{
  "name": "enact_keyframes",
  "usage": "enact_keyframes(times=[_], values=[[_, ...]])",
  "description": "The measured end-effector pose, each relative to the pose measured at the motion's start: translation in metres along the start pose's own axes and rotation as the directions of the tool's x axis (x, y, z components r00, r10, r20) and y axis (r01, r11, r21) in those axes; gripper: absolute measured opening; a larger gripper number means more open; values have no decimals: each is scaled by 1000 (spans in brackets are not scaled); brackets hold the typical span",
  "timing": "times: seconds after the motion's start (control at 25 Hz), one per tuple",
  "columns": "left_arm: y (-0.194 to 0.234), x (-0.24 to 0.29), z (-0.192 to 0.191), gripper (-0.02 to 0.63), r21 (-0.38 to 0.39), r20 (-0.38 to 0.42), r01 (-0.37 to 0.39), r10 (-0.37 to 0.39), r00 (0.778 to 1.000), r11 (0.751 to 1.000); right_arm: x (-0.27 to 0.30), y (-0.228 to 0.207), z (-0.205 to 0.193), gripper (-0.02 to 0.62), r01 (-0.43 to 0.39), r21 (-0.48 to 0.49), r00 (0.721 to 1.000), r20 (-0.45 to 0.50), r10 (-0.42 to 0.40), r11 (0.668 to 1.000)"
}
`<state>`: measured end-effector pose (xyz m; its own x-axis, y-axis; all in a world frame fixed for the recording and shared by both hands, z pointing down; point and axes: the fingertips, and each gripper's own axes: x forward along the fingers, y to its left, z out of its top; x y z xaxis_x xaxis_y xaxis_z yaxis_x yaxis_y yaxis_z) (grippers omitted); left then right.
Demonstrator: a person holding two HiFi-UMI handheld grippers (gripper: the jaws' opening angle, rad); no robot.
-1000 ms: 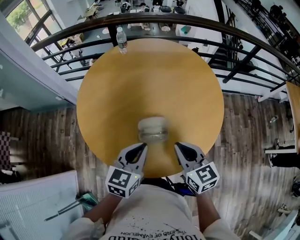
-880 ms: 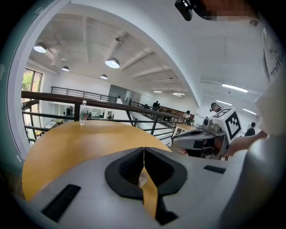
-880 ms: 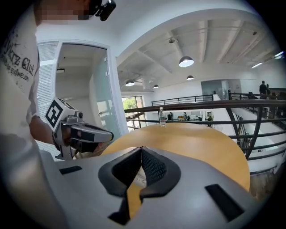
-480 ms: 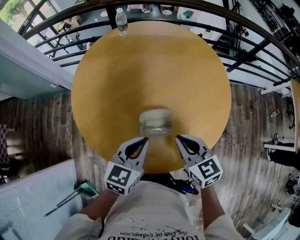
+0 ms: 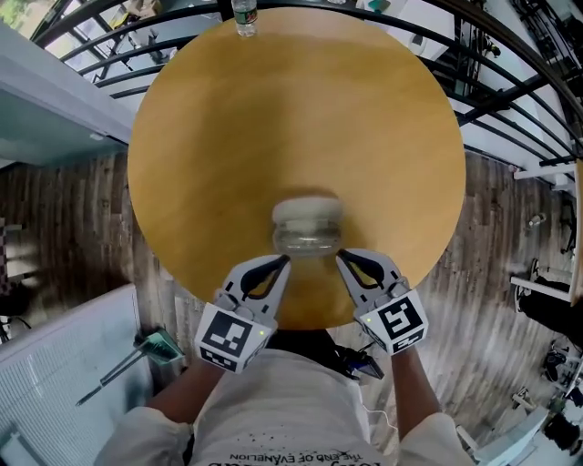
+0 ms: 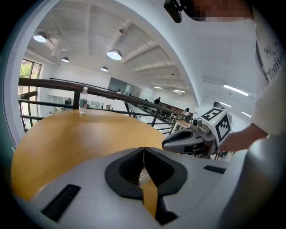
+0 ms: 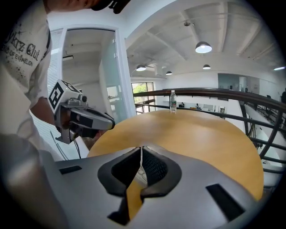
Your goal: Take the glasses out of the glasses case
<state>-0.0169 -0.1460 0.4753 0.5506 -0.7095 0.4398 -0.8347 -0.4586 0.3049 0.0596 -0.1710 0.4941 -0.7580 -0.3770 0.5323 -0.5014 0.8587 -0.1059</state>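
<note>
On a round wooden surface (image 5: 273, 118), one pale glasses case (image 5: 307, 227) is seen near the front edge, its outline blurred. It is flanked by two tools: the left tool (image 5: 279, 264) and the right tool (image 5: 344, 259) are held just beside it, one on each side. Both are pinched fully together with nothing gripped. One water bottle (image 5: 243, 18) is stood at the far rim, backed by a dark railing (image 5: 510, 100).

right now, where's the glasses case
In the head view the glasses case lies on the wooden table by its near edge, just ahead of and between the left gripper and the right gripper.
</note>
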Motion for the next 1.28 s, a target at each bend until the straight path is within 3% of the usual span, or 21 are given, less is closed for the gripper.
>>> enact_keyframes(times=[0.44,0.64,1.28], values=[[22,19,-19,25,-42,-17,-11,10,1000,999,39,-16,-36,55,-107,-109,989,-116,94,988],[33,27,-24,25,-50,-20,-21,20,1000,999,54,-17,-50,61,-171,-191,972,-191,134,967],[51,36,-40,25,-75,-44,-23,19,999,997,90,-26,-86,63,-331,-266,913,-332,236,905]])
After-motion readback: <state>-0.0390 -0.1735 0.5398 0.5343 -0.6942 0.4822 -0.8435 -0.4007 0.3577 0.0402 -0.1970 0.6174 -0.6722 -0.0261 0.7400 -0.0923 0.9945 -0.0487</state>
